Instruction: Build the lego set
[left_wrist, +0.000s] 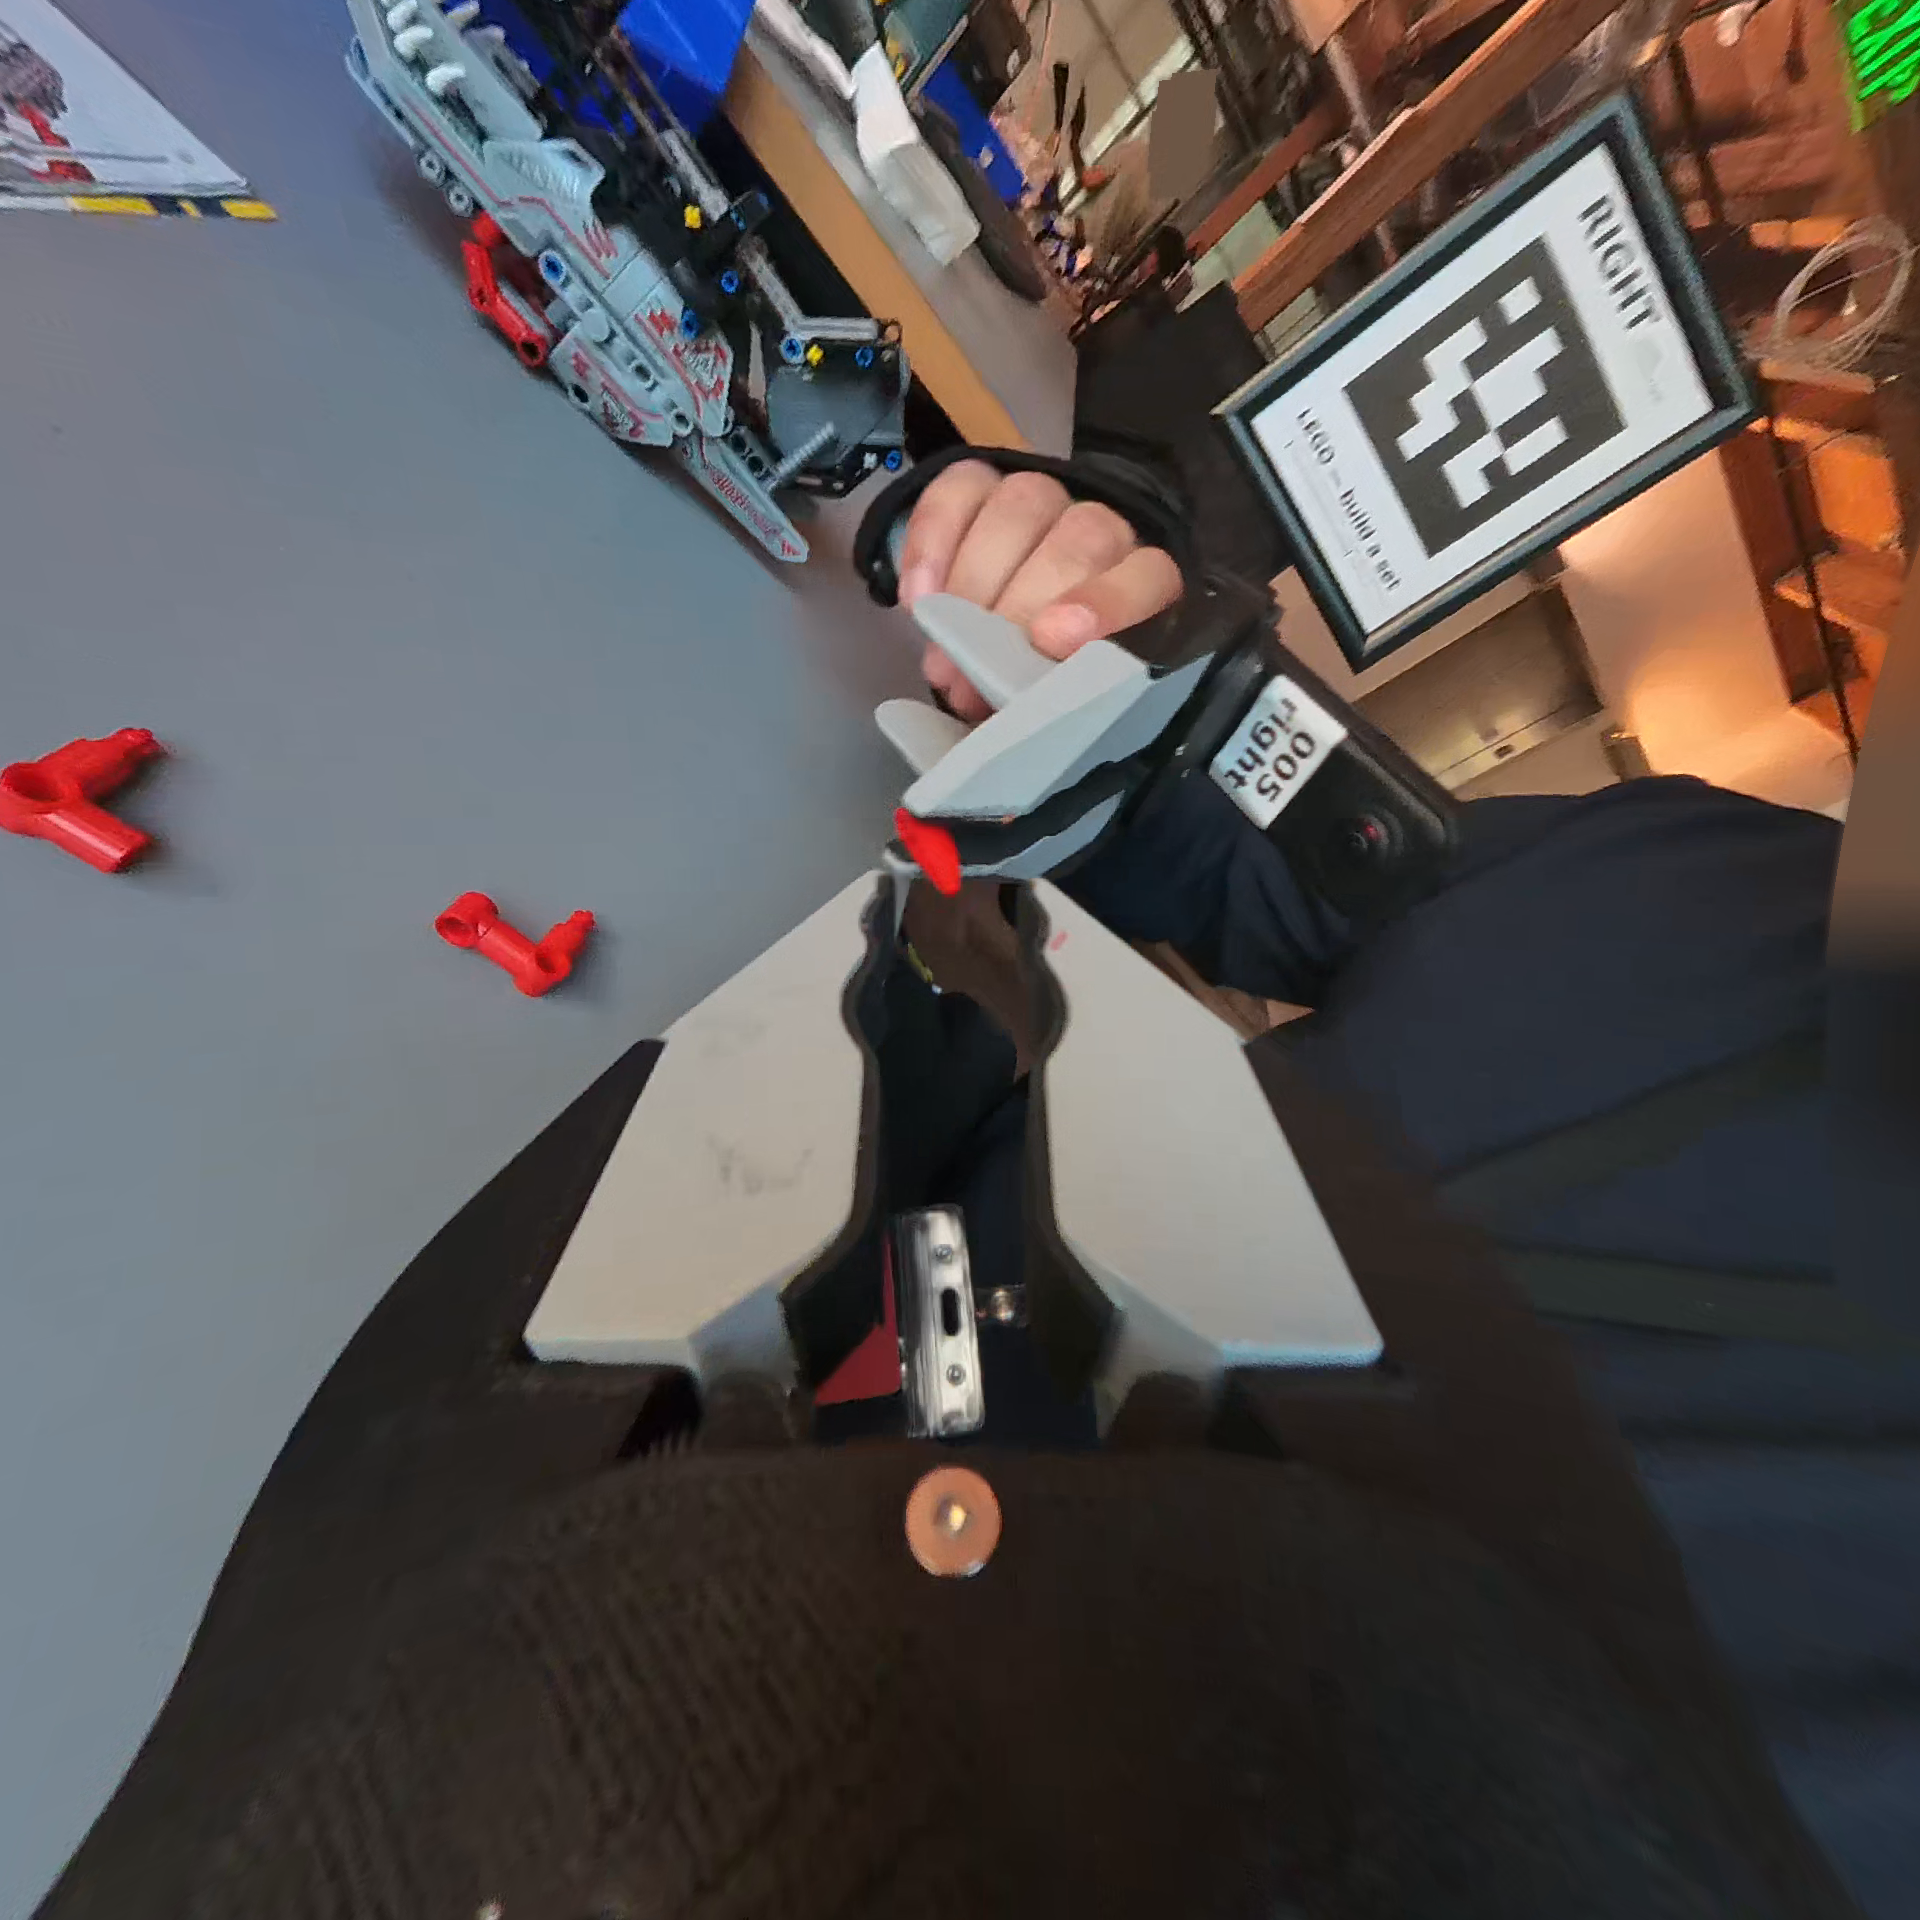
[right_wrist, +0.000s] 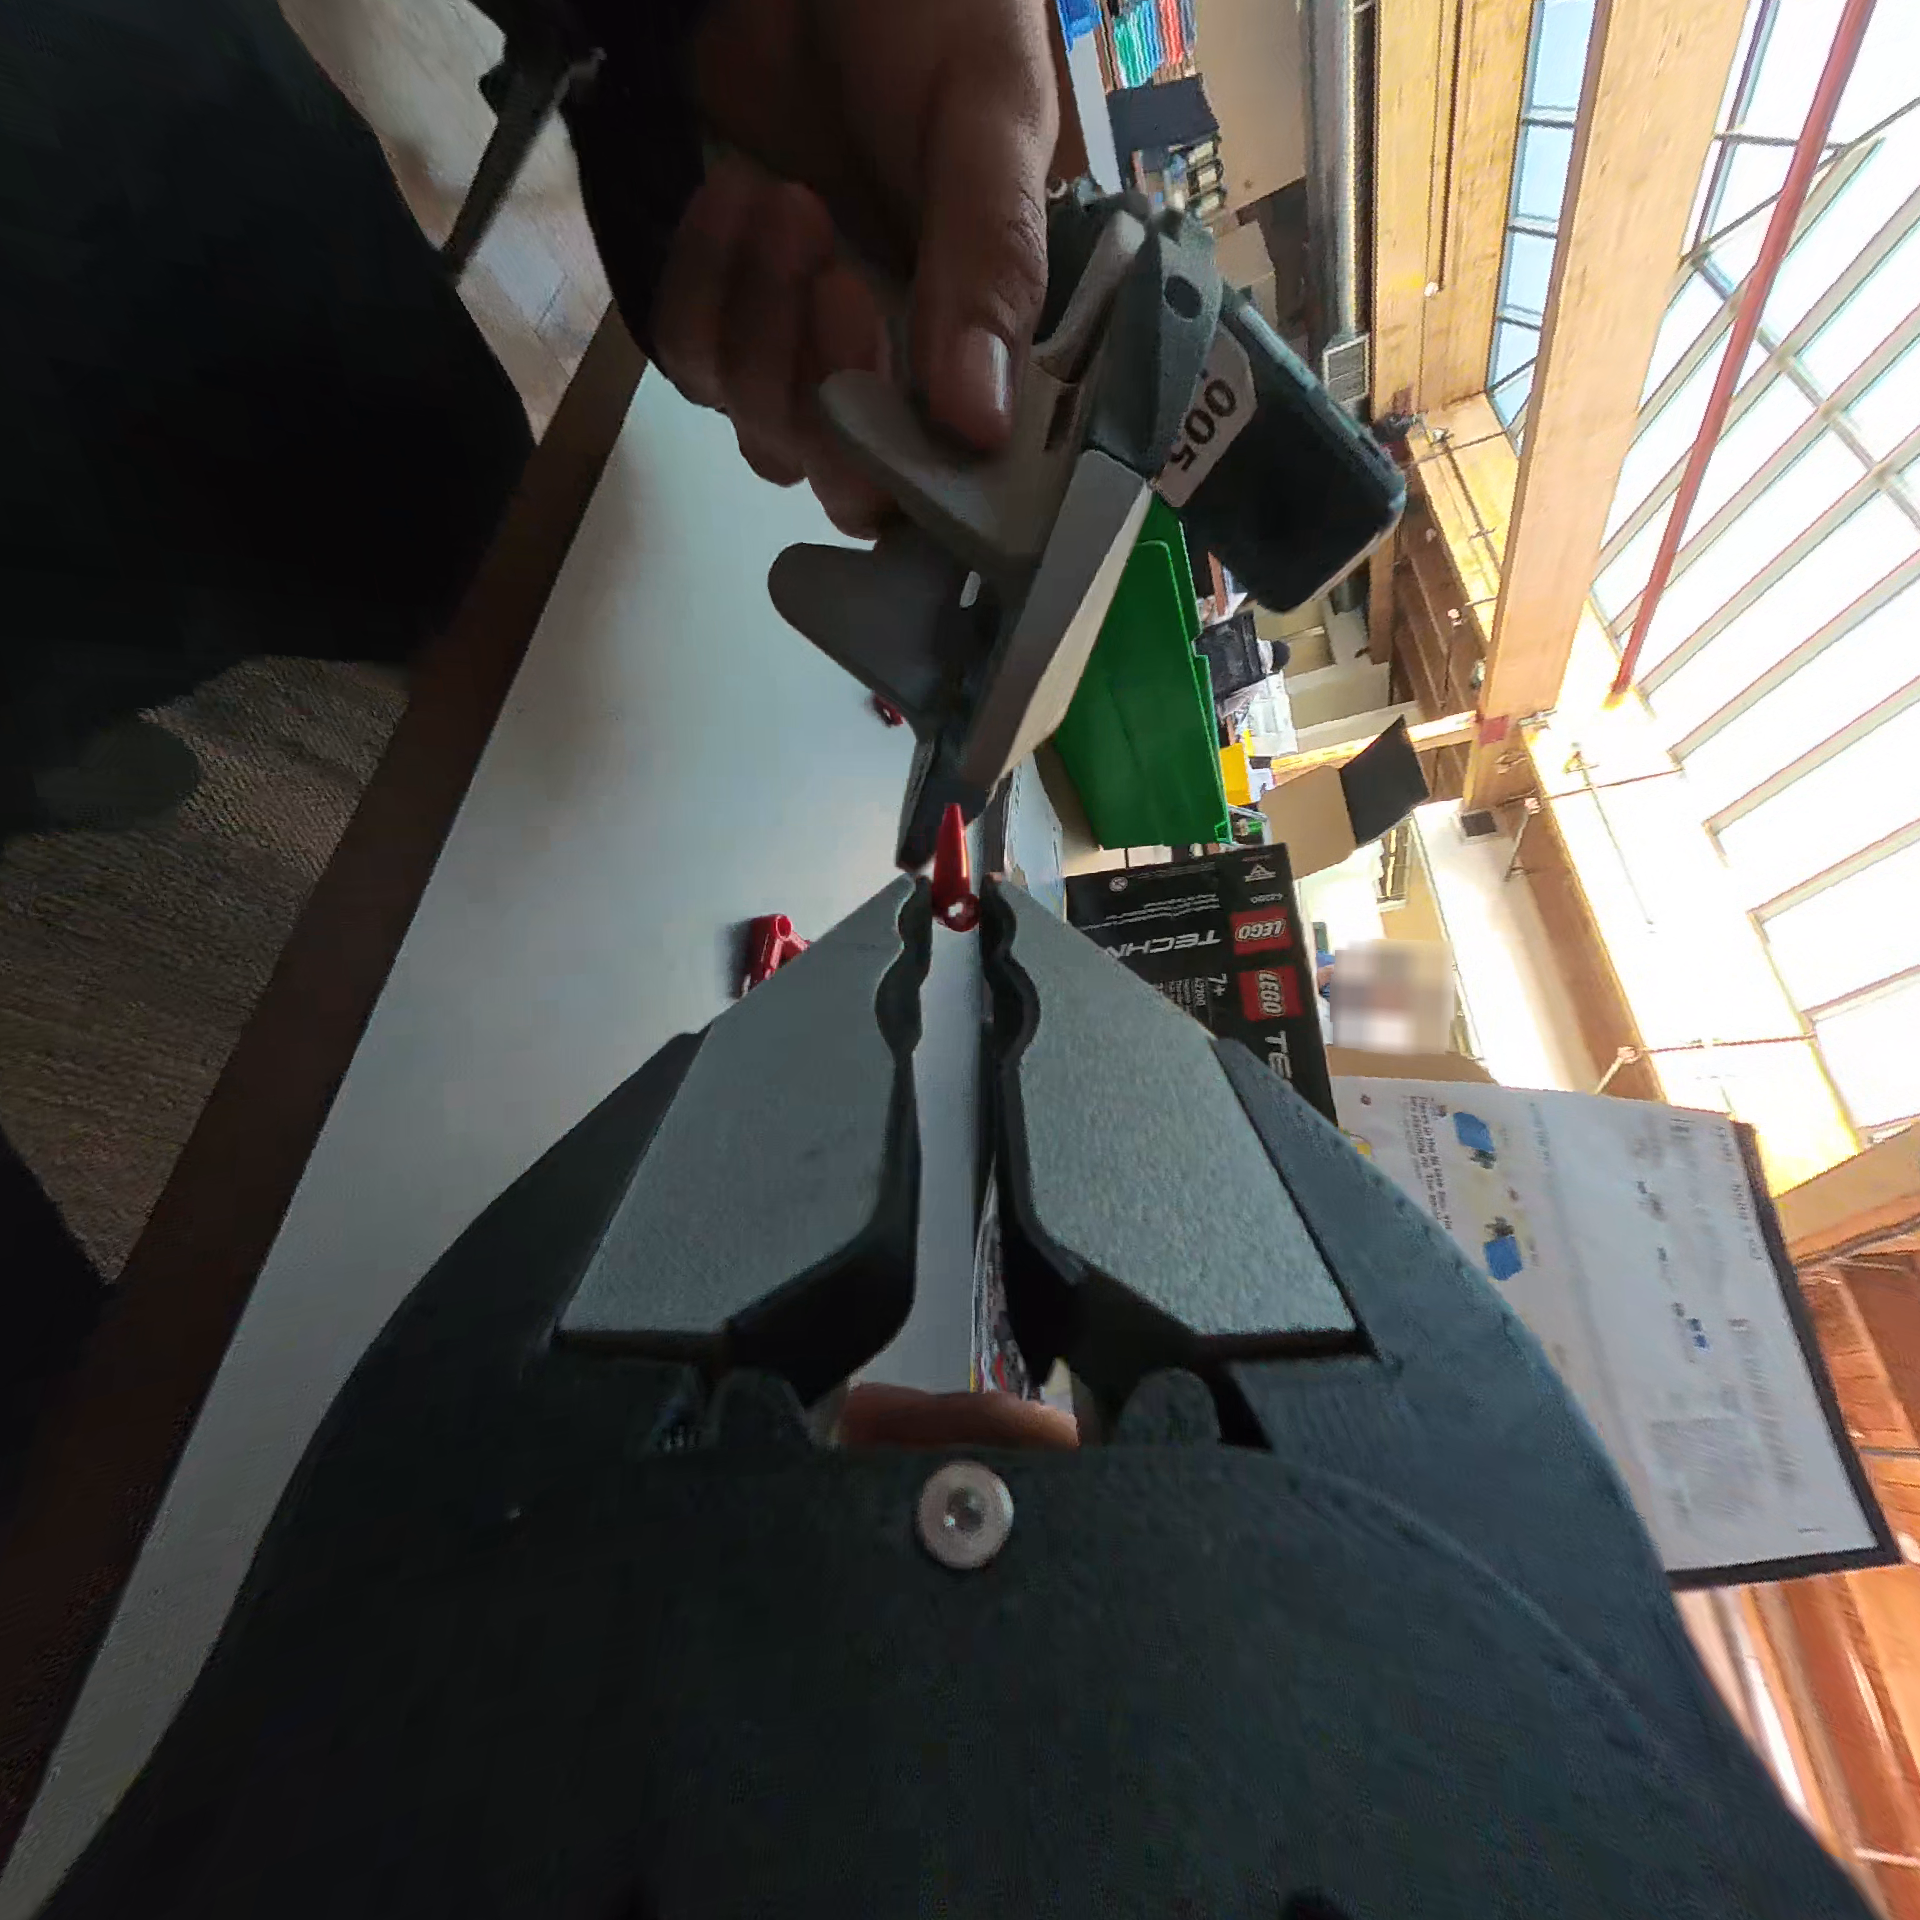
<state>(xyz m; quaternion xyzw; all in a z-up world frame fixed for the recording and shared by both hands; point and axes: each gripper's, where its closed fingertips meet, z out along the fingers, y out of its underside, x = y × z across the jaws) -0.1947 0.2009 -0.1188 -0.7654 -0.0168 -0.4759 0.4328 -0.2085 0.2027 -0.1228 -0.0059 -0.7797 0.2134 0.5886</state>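
Observation:
My right gripper (right_wrist: 951, 891) is shut on a small red Lego piece (right_wrist: 952, 871) that sticks out past its tips. My left gripper (left_wrist: 951, 896) is open, with its tips just below that red piece (left_wrist: 928, 847). The two grippers meet tip to tip above the grey table (left_wrist: 312, 623). The right gripper (left_wrist: 912, 831) also shows in the left wrist view, held by a hand. The left gripper (right_wrist: 928, 834) also shows in the right wrist view. Two red connector pieces (left_wrist: 78, 795) (left_wrist: 514, 940) lie loose on the table. The part-built grey and red model (left_wrist: 644, 312) stands farther back.
An instruction booklet (left_wrist: 104, 125) lies at the far left corner. A framed sign (left_wrist: 1486, 384) stands behind the right gripper. In the right wrist view a loose red piece (right_wrist: 774, 945), a black Lego box (right_wrist: 1226, 956), green bins (right_wrist: 1143, 707) and a framed sheet (right_wrist: 1621, 1330) show. My two grippers' fingertips are within a few centimetres of each other.

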